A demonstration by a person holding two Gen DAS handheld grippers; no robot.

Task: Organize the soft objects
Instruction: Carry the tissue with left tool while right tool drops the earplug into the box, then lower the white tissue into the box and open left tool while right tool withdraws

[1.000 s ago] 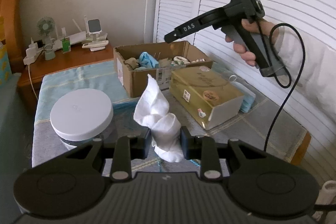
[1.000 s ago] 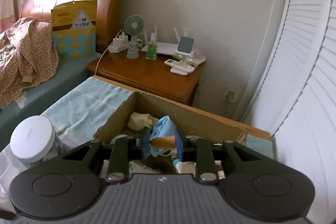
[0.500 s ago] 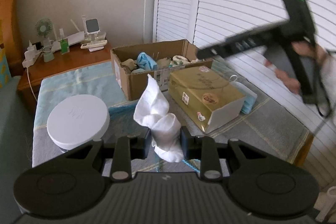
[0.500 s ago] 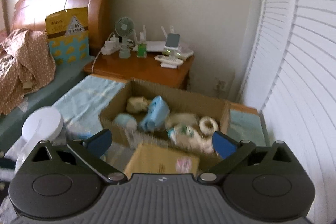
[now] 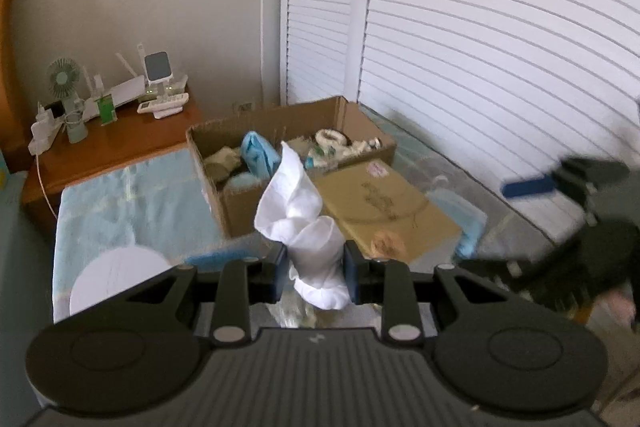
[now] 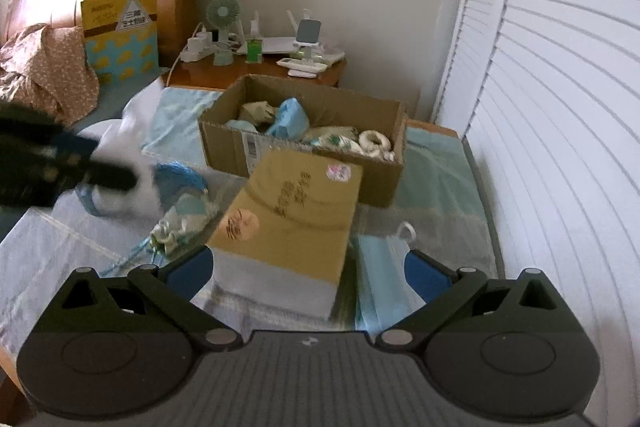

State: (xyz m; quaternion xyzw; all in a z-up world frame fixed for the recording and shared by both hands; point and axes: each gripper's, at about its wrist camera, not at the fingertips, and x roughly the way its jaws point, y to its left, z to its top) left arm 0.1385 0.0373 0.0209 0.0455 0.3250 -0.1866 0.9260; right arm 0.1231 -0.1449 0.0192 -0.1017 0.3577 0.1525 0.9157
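The left wrist view is showing the left gripper (image 5: 314, 269) pinching a white cloth (image 5: 300, 223) between its blue pads, the bundle standing up twisted above the fingers and bulging out below them. That grip is not readable from the right wrist view, where the left gripper is only a dark blur at the left edge with white fabric smeared beside it.

The right wrist view is showing what the other cannot — the right gripper (image 6: 308, 269) with its jaws having just swung wide and standing far apart, nothing between them, hovering over the near end of a closed tan box (image 6: 296, 211) and a stack of pale blue face masks (image 6: 380, 275) just beside it.

Beyond the tan box, an open cardboard carton (image 5: 224, 199) is sitting on the light blue cover (image 5: 120, 203), holding a blue cloth (image 5: 258, 157), beige and cream soft pieces. The white cloth is looking crumpled, knotted in the middle, clean and matte.
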